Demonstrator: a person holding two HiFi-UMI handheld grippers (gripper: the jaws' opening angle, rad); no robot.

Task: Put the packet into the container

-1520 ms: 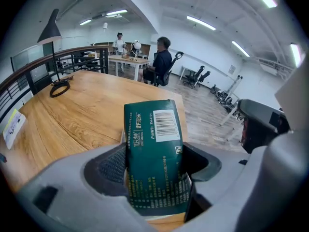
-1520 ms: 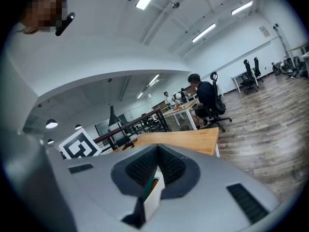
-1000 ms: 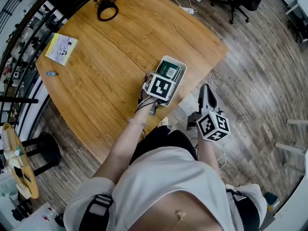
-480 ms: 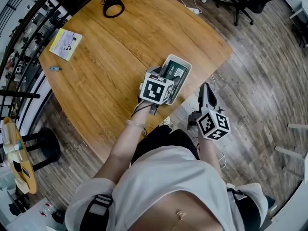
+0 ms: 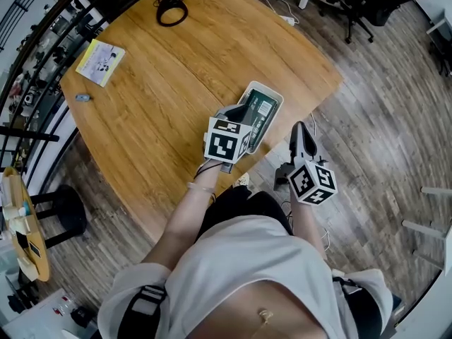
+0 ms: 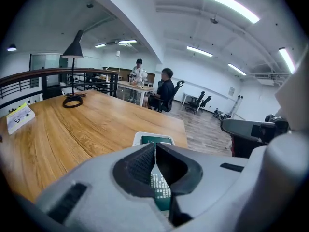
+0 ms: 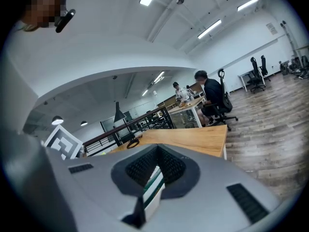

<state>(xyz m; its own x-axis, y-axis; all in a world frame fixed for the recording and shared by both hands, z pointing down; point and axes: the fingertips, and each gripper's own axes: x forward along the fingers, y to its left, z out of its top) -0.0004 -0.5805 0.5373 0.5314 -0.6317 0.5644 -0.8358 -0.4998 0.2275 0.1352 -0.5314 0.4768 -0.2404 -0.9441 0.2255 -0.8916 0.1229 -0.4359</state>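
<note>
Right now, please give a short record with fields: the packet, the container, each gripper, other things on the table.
packet: green, lying inside the container
container: white, on the table near the person's edge
left gripper: over the container; jaws have just been closing, now together, nothing between them
right gripper: beyond the table edge; jaws together, empty
also on table: yellow booklet, black cable coil
</note>
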